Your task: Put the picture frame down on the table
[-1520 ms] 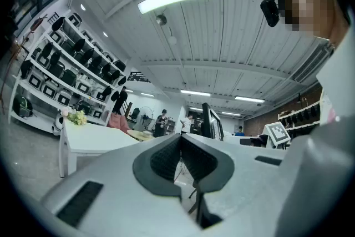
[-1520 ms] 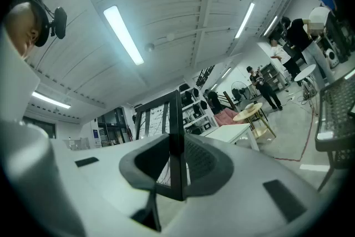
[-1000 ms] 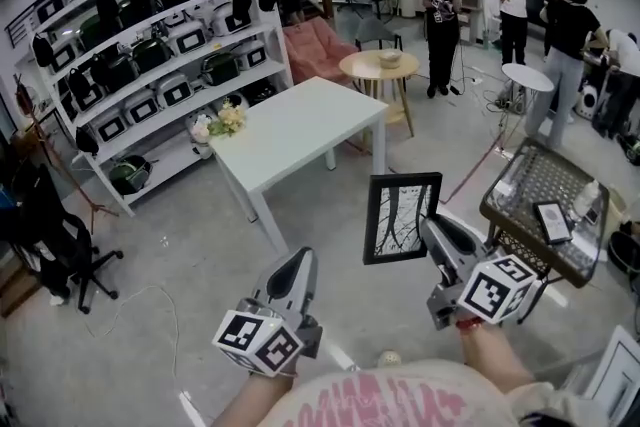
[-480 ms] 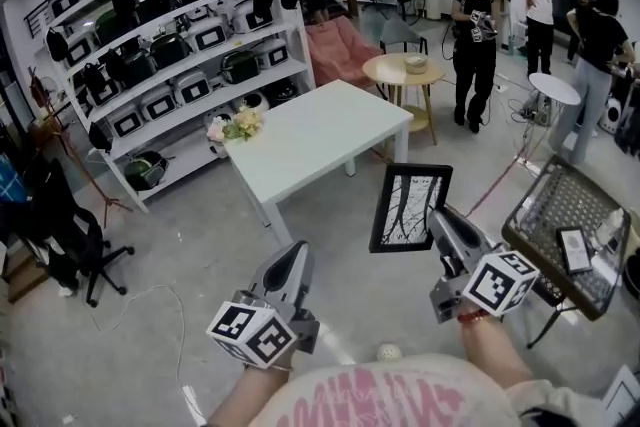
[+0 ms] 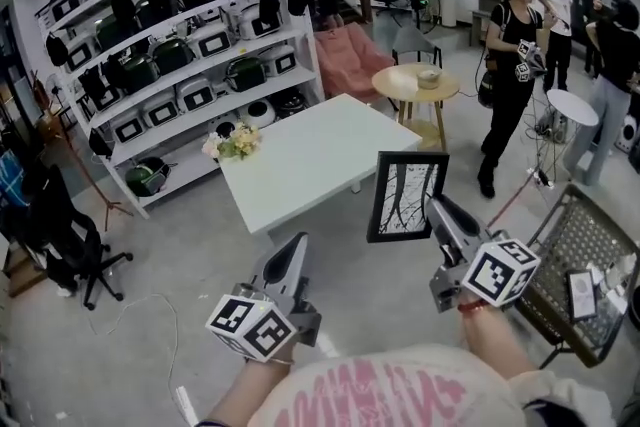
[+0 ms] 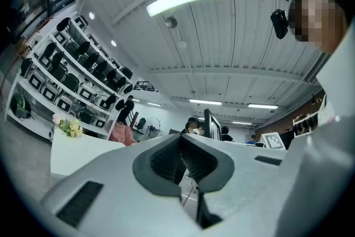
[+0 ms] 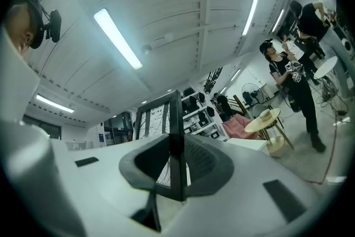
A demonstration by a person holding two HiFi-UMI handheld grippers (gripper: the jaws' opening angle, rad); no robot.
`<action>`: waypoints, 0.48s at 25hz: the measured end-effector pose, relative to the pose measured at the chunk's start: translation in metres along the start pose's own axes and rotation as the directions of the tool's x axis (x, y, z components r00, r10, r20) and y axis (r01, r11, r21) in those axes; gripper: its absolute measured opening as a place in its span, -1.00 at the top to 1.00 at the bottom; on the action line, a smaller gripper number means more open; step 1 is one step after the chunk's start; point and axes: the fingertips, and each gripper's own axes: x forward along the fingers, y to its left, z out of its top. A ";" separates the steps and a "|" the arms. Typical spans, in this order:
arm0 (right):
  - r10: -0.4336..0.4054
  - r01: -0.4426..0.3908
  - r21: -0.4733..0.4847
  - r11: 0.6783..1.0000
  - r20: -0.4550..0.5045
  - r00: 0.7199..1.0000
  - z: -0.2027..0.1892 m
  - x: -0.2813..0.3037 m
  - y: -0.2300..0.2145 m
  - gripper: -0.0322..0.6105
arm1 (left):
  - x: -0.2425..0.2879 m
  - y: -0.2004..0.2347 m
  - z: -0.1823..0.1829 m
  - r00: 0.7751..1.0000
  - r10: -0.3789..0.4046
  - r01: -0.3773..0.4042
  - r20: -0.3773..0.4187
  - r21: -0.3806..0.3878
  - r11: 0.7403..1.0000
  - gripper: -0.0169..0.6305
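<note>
The right tool [image 5: 434, 206] clamps the side of the upright picture frame [image 5: 405, 196], held in the air off the near corner of the white desk [image 5: 300, 155], while the left tool [image 5: 296, 247] is closed and empty.

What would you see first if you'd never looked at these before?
The black picture frame with a branch drawing stands out, held upright in mid-air by the right gripper near the middle. Beyond it is a white rectangular table, with white shelves of dark bags and cookers along the left wall.
</note>
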 end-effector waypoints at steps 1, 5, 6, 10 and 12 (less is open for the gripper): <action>0.006 -0.006 -0.007 1.000 0.002 1.000 0.002 0.006 -0.008 0.63 | 0.008 0.002 -0.002 1.000 0.000 0.000 0.007 0.004 1.000 0.94; 0.024 -0.024 -0.031 0.999 0.002 1.000 -0.002 0.020 -0.034 0.63 | 0.027 0.010 -0.024 1.000 0.011 -0.011 0.019 -0.004 1.000 0.93; 0.024 -0.024 -0.036 0.999 -0.002 1.000 -0.005 0.023 -0.040 0.63 | 0.030 0.014 -0.030 1.000 0.015 -0.015 0.016 -0.005 1.000 0.93; 0.012 -0.013 -0.035 0.999 -0.037 0.999 -0.017 0.033 -0.060 0.63 | 0.038 0.030 -0.047 0.998 0.059 -0.059 -0.006 -0.039 0.997 0.94; 0.009 -0.011 -0.030 0.999 -0.060 0.998 -0.021 0.035 -0.063 0.63 | 0.043 0.034 -0.046 0.997 0.074 -0.074 -0.005 -0.050 0.996 0.94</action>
